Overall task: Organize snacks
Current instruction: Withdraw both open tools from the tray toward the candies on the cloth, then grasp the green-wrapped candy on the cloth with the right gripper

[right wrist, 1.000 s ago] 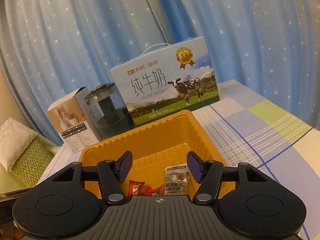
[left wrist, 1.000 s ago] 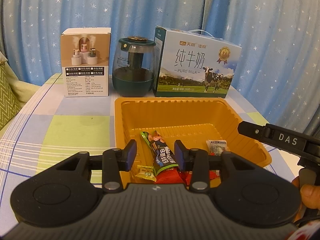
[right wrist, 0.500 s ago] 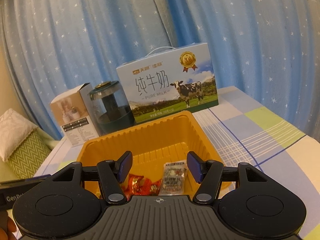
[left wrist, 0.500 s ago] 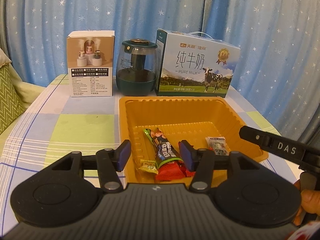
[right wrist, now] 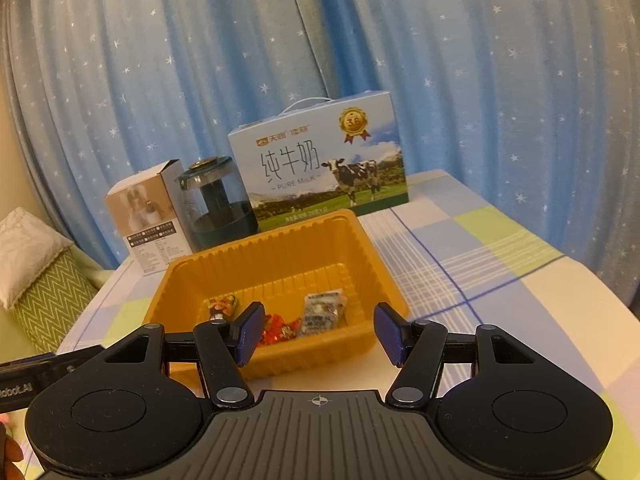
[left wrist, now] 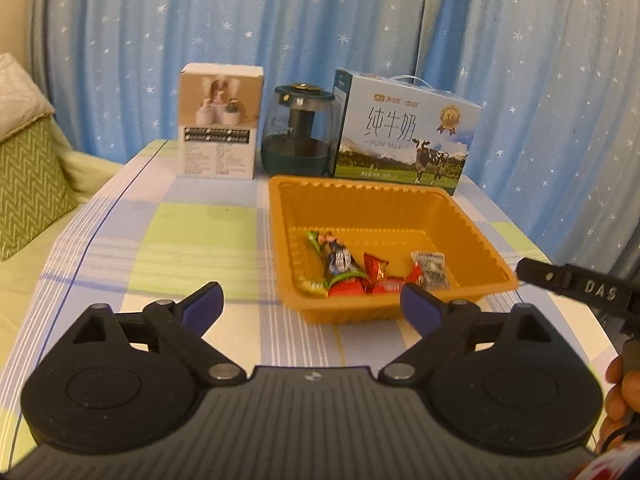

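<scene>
Nearest in the left wrist view, the left gripper (left wrist: 311,307) hovers over the table (left wrist: 192,248), its fingers (left wrist: 202,305) wide apart and opening with nothing between them. At 3 o'clock the right gripper (left wrist: 576,285) pokes in, cut off by the frame edge, with part of a hand (left wrist: 618,396) below it.

In the right wrist view, the right gripper's own fingers (right wrist: 250,332) stand partly apart and grip nothing; they float just in front of the tray's near rim.

Beyond the fingers, at 12 o'clock, an orange plastic tray (left wrist: 472,232) sits on the checked tablecloth. The snacks lie along its near side: a long dark wrapper with green ends (left wrist: 334,262), red candy wrappers (left wrist: 376,276) beside it, and a small pale sachet (left wrist: 431,266) at the right. Their print is too blurred to read, and how many red pieces there are is unclear.

Behind the tray, at 11 o'clock stands a small white product box (left wrist: 218,128), at 12 a dark green jar (left wrist: 297,130) with a clear body, and at 1 o'clock a milk carton case (left wrist: 404,132) showing a cow. A blue star curtain (left wrist: 360,20) closes the back. A green cushion (left wrist: 28,184) is cut off at 9 o'clock.
</scene>
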`<state>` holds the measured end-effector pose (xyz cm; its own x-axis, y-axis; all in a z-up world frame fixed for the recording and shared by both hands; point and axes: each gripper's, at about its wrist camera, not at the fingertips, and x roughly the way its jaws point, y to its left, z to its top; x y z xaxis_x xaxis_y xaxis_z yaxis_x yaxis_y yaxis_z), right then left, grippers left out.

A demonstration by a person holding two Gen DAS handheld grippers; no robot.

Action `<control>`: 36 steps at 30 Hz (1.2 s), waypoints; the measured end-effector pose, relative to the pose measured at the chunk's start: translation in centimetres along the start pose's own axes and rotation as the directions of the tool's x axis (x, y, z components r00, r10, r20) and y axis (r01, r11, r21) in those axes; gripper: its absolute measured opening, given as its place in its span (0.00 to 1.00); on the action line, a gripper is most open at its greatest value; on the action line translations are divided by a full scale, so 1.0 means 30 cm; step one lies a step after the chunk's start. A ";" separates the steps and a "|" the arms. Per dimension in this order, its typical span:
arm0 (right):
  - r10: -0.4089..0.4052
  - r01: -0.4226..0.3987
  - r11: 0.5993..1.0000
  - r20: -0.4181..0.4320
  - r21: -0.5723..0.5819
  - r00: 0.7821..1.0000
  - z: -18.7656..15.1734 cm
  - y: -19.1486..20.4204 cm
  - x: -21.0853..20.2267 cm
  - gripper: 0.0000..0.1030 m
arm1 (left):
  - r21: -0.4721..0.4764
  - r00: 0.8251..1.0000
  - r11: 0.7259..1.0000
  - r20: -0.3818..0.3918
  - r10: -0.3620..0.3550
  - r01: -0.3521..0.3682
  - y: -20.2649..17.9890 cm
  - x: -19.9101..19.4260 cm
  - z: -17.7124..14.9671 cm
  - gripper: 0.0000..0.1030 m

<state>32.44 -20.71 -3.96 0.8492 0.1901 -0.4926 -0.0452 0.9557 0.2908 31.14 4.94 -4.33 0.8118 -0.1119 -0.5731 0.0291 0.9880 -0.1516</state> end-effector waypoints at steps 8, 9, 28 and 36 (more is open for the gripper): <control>0.028 -0.029 0.999 -0.032 -0.038 0.999 -0.068 0.018 -0.136 0.59 | -0.014 0.999 0.999 -0.013 0.039 -0.039 0.006 -0.116 -0.110 0.96; 0.032 -0.034 0.999 -0.042 -0.039 0.999 -0.083 0.020 -0.150 0.59 | -0.017 0.999 0.999 -0.011 0.043 -0.044 0.007 -0.133 -0.125 0.96; 0.051 -0.065 0.995 -0.159 -0.079 0.986 -0.370 0.089 -0.287 0.59 | -0.071 0.992 0.991 -0.055 0.112 -0.116 0.062 -0.292 -0.337 0.97; 0.068 -0.094 0.988 -0.206 -0.121 0.976 -0.436 0.142 -0.248 0.59 | -0.114 0.982 0.979 -0.113 0.153 -0.166 0.112 -0.280 -0.353 0.97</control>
<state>19.05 -15.12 -9.80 0.7176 0.2968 -0.6301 -0.1884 0.9536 0.2347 18.24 8.09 -8.56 0.7353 0.0295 -0.6771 -0.1730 0.9741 -0.1454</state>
